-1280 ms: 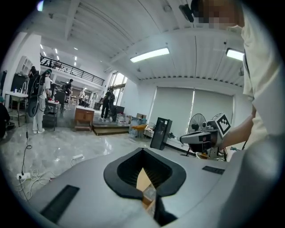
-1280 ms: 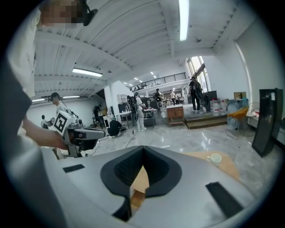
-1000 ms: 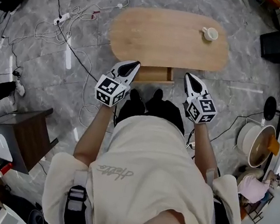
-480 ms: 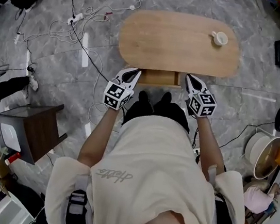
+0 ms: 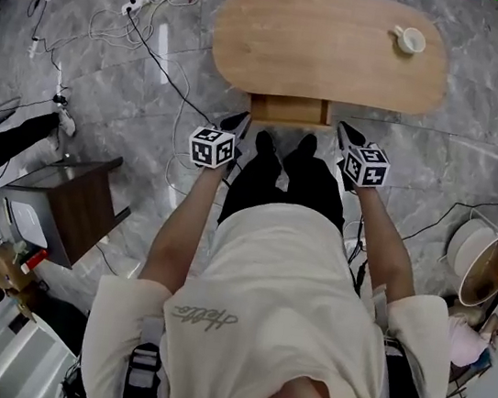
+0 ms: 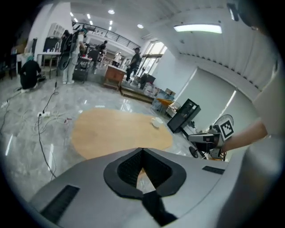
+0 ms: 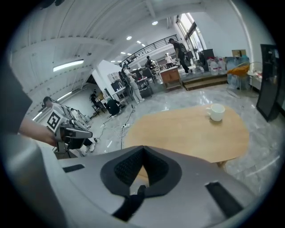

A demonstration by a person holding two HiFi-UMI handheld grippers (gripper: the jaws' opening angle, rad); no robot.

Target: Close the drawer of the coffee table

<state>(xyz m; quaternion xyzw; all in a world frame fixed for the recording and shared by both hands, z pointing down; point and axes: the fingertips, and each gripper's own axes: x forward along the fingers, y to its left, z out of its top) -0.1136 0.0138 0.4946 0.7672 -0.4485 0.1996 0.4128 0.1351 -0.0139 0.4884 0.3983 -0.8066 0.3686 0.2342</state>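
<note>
Left hand-held gripper [image 5: 239, 124] and right hand-held gripper [image 5: 345, 131]: jaws pressing together on nothing, hovering just beside the drawer [image 5: 288, 109], one at each side. Drawer: sticking out, partly open, from the coffee table surface [image 5: 326, 57] at its near edge. Cup [image 5: 408, 39]: sitting at the surface's far right end.

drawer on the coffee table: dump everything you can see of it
The drawer looks like light wood, close in tone to the oval coffee table top. It sticks partway out from under the middle of the table's near edge, so it is open. From above it reads as a plain rectangle; no handle or contents can be made out. The left gripper and right gripper, both shut and empty, flank its corners, and neither appears to touch it.
</note>
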